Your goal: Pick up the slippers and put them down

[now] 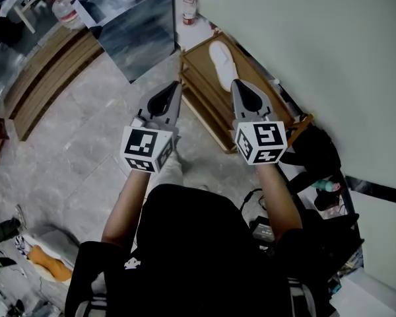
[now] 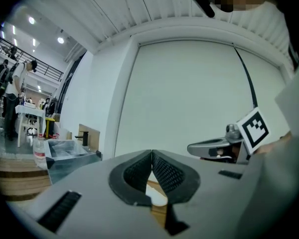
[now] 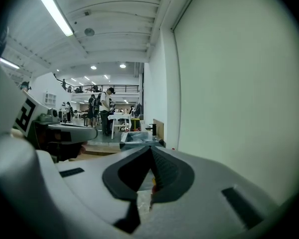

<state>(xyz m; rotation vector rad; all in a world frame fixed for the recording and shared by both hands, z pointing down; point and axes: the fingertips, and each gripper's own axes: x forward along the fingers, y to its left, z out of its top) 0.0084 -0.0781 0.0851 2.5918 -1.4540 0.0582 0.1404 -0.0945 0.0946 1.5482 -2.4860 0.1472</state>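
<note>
Both grippers are up in front of the person, side by side and pointing ahead towards the wall (image 1: 303,38). The left gripper (image 1: 176,88) has its fingers pressed together at the tips, nothing caught between them. Same on the right gripper (image 1: 235,86): fingers closed tight, empty.

And there's the target: a white slipper (image 1: 221,63) lies flat on top of a low wooden rack (image 1: 197,88) pushed up against the wall. From the head view it sits just ahead of the right gripper's tip, with the left gripper off to its side over the grey floor (image 1: 86,144). In the left gripper view, a sliver of the slipper shows through the gap below the closed fingers. Further back, a shiny metal box (image 1: 135,25) and a bottle (image 1: 189,8) stand by the wall.
</note>
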